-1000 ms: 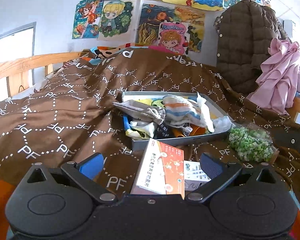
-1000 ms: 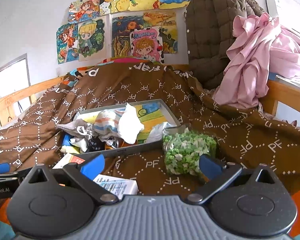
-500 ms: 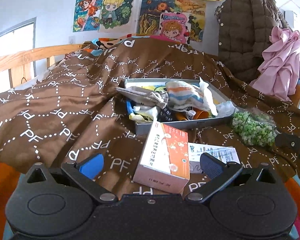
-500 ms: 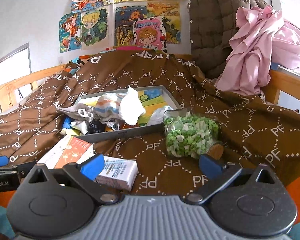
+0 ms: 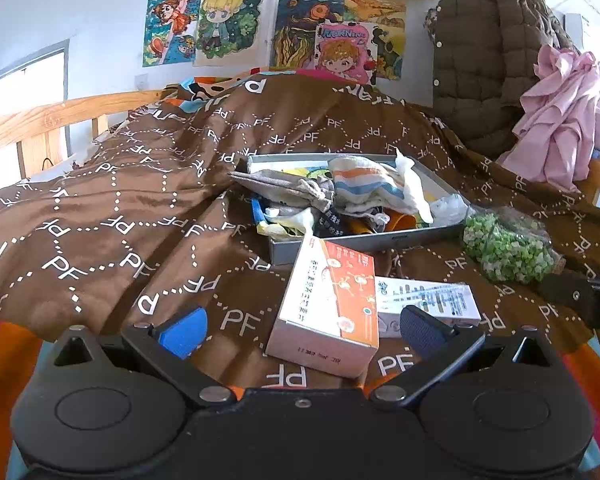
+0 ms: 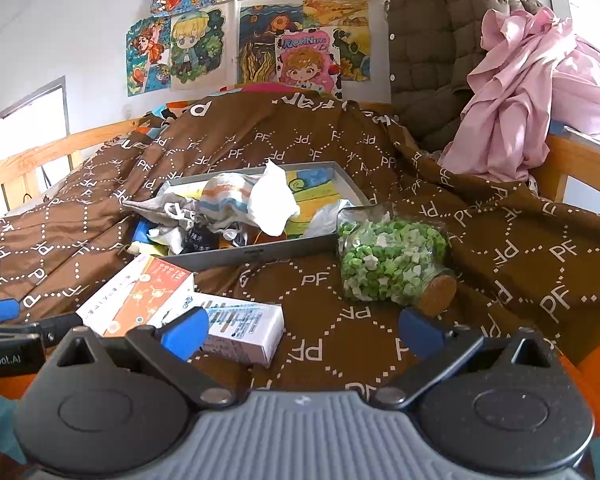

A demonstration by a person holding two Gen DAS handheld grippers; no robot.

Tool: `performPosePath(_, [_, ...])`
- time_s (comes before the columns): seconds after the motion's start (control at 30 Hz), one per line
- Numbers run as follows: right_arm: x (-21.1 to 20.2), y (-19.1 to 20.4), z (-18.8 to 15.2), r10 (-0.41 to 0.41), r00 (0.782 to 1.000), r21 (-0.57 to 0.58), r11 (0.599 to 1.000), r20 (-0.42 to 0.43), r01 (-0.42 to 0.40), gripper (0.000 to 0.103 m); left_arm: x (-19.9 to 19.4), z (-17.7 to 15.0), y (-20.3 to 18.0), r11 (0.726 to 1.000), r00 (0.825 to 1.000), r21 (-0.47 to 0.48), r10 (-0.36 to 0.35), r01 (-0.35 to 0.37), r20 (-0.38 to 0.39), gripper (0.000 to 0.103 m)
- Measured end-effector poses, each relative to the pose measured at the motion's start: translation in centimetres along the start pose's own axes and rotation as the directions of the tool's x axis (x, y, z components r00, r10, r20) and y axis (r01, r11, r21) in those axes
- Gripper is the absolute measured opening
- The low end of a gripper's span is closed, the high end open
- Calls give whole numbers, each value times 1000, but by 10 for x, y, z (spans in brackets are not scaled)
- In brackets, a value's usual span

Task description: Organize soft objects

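Both the left tongs (image 5: pixel 302 330) and the right tongs (image 6: pixel 302 330) were spread wide, gripping nothing, low in each frame. The soft cloths (image 6: pixel 236 204) lay heaped in the grey tray (image 6: pixel 260 254) at frame centre, on the brown bedspread (image 6: pixel 500 240), beyond two boxes (image 5: pixel 332 304).
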State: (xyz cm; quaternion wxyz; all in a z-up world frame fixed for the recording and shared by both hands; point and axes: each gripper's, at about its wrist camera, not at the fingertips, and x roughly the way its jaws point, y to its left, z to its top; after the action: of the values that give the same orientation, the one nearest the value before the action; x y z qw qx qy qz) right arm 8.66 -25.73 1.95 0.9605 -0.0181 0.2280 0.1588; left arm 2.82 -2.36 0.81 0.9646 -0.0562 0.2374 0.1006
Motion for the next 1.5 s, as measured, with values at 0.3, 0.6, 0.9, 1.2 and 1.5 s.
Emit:
performPosePath(0.3, [3,-1,-2,-3,1000,8,1000,-12,3,103,1,-2,0,1000,1000,0,-14,14,-8,102])
performPosePath(0.6, [4,-3,-4,-4,1000,18,1000,-20,4,103,2,-3,1,1000,1000,5,-10,10,-9,102])
performPosePath(0.9, [4,-3,-6,-3,1000,19,1000,-27,3,103,3,-4,2,1000,1000,5,-8,8,-8,102])
performPosePath(1.2, [3,-2,-8,-1,999,18,1000,-33,1,103,2,-4,2,1000,1000,5,-7,7,-8,102])
performPosePath(1.5, [2,-2,-11,-2,999,18,1000,-47,2,103,1,-7,3,1000,1000,13,-7,7,-16,102])
